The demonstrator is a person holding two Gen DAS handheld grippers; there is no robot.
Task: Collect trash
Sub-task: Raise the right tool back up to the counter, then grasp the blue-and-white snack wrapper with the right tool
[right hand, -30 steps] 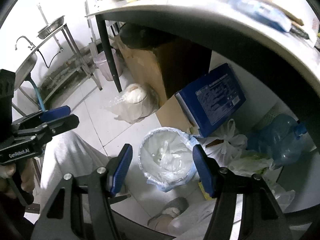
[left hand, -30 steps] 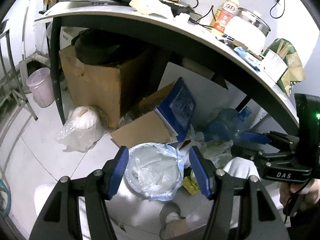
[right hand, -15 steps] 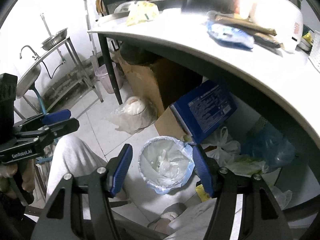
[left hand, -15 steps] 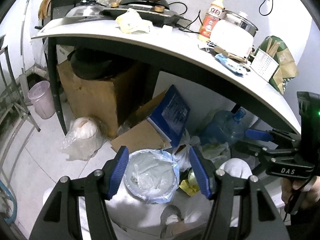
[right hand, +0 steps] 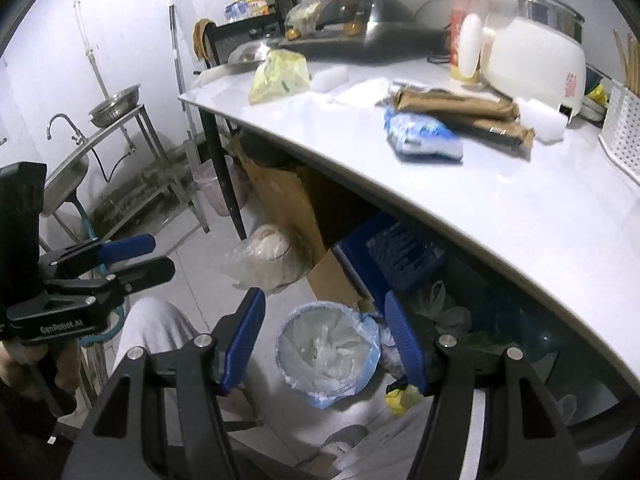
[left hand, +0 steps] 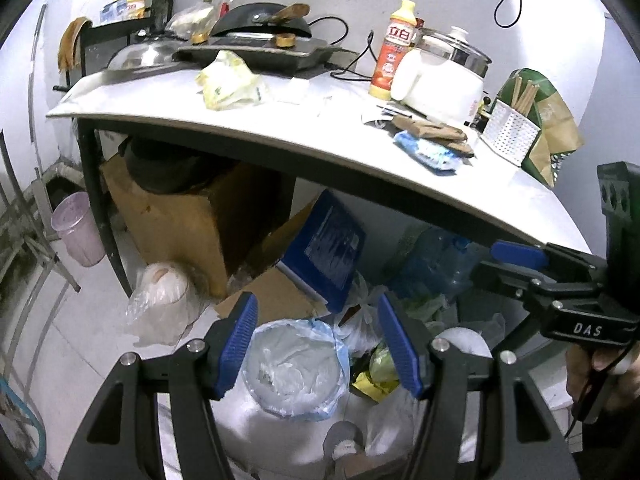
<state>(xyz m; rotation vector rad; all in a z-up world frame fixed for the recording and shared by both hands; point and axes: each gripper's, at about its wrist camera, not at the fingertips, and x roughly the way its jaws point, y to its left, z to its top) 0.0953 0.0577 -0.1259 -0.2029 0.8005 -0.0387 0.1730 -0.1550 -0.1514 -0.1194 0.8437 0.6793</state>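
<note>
The left claw point(left hand: 318, 344) is standing wide with nothing between its blue-padded fingers point(left hand: 239, 340), hanging in the air above the floor. The right claw point(right hand: 324, 340) is likewise gaping wide and carrying nothing, its blue pads point(right hand: 402, 346) framing the view below.

Beneath both claws, a round waste bin lined with a pale blue plastic bag point(left hand: 296, 368) is sitting on the tiled floor, holding crumpled clear plastic. A person's legs in light grey trousers point(right hand: 156, 332) are showing beside it. Just to the bin's right, a crumpled yellow wrapper point(left hand: 374, 384) is lying on the floor among white plastic bags point(left hand: 360, 312).

The long white counter point(right hand: 500, 208) is arching above the bin. On it, a blue and white crinkled snack packet point(right hand: 424, 138) is lying touching a brown paper-wrapped bundle point(right hand: 456, 110). Farther left, a crumpled yellow-green plastic bag point(right hand: 280, 74) is resting near the counter's edge. A white electric cooker with a glass lid point(right hand: 536, 64) and an orange-labelled yellow bottle point(left hand: 396, 50) are standing at the back.

Under the counter, a brown cardboard box point(left hand: 180, 216), a blue flat carton point(left hand: 332, 248) and a blue water jug point(left hand: 436, 264) are crowding together.
</note>
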